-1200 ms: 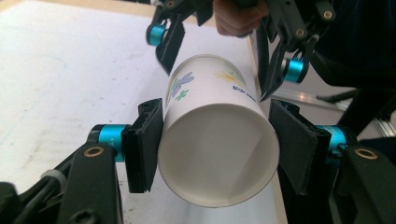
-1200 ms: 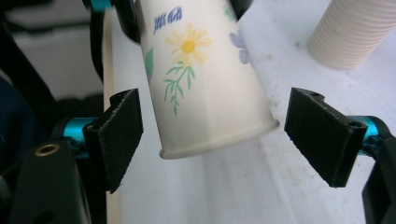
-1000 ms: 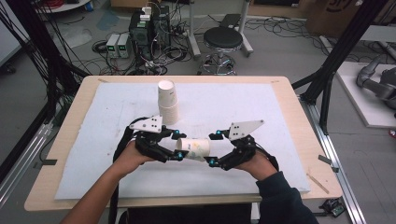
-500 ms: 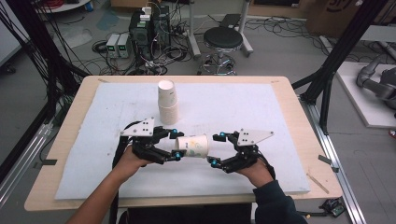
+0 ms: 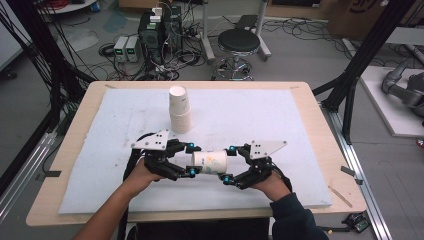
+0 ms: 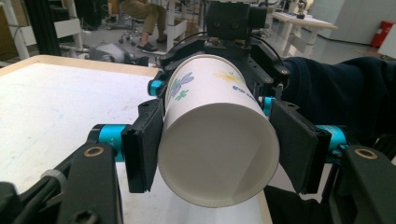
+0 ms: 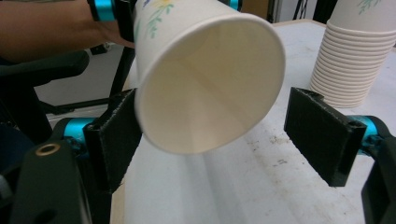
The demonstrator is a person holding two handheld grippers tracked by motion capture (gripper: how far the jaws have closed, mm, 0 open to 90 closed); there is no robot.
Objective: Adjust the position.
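- Left gripper (image 5: 192, 160) pinches the paper cup (image 5: 210, 162), held sideways at lower centre of the high view.
- Right gripper (image 5: 229, 164) spread around the cup's open end, pads apart from it.
- Cup stack (image 5: 180, 110) stands upright on the tabletop (image 5: 300, 130), above centre.

Both grippers, left gripper (image 5: 192, 160) and right gripper (image 5: 229, 164), are black, with 2 flat pads, blue joints, grey triangular plates; right arm wears a dark sleeve (image 5: 295, 220).

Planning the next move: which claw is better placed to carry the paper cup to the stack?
Left. The left claw is clamped on the paper cup, while the right claw stands open around its mouth; the stack sits nearer the left side.
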